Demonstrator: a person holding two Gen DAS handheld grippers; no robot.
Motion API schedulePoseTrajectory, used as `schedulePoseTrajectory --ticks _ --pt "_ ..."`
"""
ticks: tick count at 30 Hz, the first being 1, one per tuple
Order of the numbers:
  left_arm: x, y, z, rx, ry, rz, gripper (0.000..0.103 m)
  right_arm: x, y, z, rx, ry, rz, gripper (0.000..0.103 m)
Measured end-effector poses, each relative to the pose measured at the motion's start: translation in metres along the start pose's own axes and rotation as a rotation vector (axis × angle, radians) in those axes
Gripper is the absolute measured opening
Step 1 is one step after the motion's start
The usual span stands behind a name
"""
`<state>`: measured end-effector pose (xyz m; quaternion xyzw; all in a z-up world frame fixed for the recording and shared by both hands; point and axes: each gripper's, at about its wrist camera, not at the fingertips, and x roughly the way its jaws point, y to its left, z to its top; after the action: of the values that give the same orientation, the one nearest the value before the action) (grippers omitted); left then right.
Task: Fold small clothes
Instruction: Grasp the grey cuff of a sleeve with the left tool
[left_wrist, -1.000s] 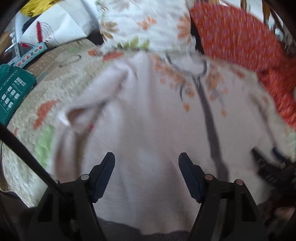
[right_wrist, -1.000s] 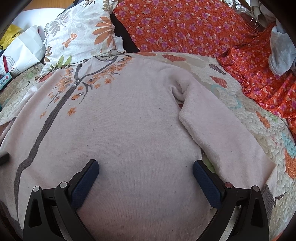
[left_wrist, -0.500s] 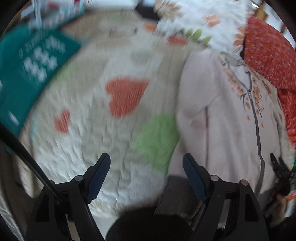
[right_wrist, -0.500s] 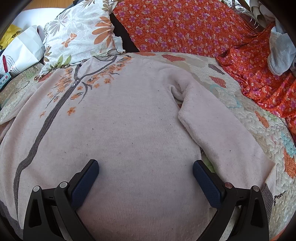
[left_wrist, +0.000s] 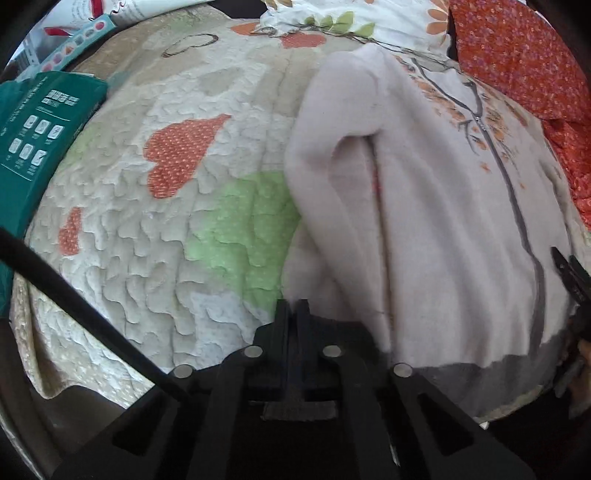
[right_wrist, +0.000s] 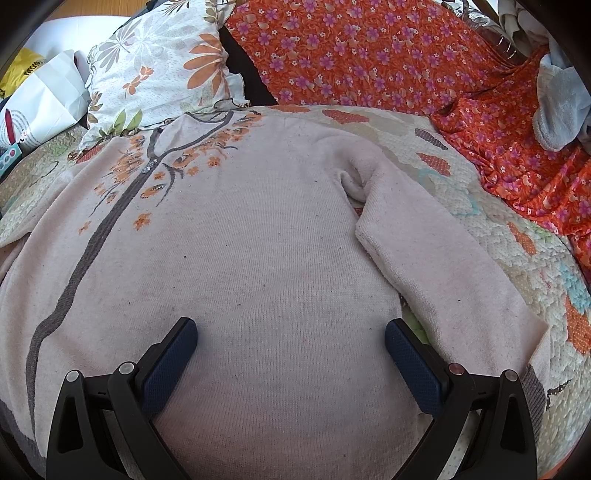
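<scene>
Pale pink knit sweater (right_wrist: 258, 266) lies spread flat on the quilted bed (left_wrist: 155, 221), one sleeve (left_wrist: 332, 155) folded along its edge. Left gripper (left_wrist: 293, 306) has its fingers clamped together at that sleeve's lower end; whether cloth is caught between them cannot be told. Risk: a thin pinch slips and the sleeve flops back. It points steeply down. Right gripper (right_wrist: 290, 343) hovers wide open over the body, holding nothing.
</scene>
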<state>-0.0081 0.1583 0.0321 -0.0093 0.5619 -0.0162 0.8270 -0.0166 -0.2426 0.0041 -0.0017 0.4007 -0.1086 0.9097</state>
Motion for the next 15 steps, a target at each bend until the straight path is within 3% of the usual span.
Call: schedulePoseTrajectory --ticks 4,11,12,14,15 --pt "-0.024 0.034 0.023 -0.068 -0.070 0.113 0.003 0.000 0.000 0.000 -0.003 0.009 -0.002 0.103" --pt "-0.099 0.142 0.082 -0.271 -0.283 0.609 0.005 0.001 0.001 0.000 -0.008 0.026 -0.006 0.103" --pt "-0.104 0.150 0.086 -0.299 -0.287 0.610 0.009 0.000 0.000 -0.001 -0.008 0.026 -0.005 0.103" --pt "-0.118 0.170 0.083 -0.376 -0.321 0.474 0.027 0.001 0.001 -0.001 -0.010 0.032 -0.007 0.103" --pt "-0.121 0.177 0.076 -0.415 -0.341 0.378 0.047 0.001 0.001 -0.001 -0.010 0.033 -0.007 0.103"
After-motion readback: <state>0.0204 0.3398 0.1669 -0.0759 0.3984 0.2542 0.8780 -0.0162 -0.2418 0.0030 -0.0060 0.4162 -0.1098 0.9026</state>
